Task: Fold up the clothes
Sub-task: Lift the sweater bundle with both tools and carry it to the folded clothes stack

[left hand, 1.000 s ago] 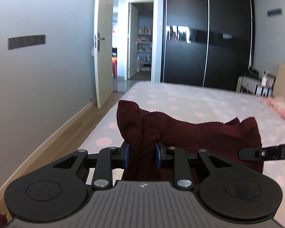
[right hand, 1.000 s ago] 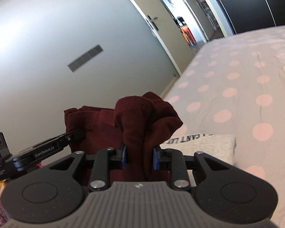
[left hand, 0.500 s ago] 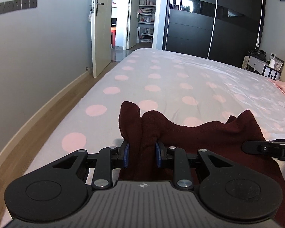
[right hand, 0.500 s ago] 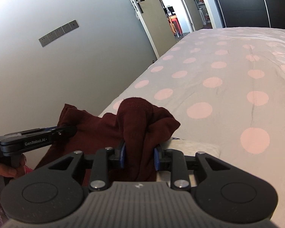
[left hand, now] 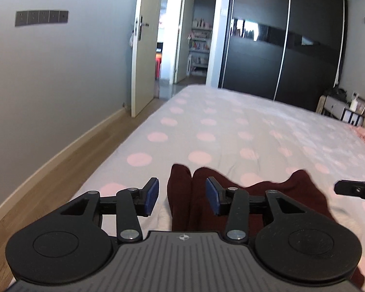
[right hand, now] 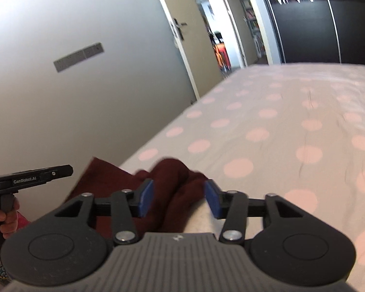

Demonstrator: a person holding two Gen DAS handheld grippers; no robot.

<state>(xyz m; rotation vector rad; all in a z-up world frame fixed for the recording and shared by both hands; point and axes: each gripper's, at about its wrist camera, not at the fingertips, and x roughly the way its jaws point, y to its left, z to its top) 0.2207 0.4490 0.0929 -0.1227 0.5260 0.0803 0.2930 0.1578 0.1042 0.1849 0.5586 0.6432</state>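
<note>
Pink-dotted grey bedsheet (left hand: 231, 131) carries the dark maroon knit garment (left hand: 267, 194), bunched near the bed's left edge. Left claw (left hand: 181, 196) and right claw (right hand: 175, 198) are both spread, cloth lying loose between the blue pads. For a clean fold, lift clear without snagging, then press the layers flat.

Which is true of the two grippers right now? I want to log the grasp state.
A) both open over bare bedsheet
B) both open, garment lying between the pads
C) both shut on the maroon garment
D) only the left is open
B: the left gripper and right gripper each show blue pads spread apart, with the maroon garment loose between them on the polka-dot bed.
</note>
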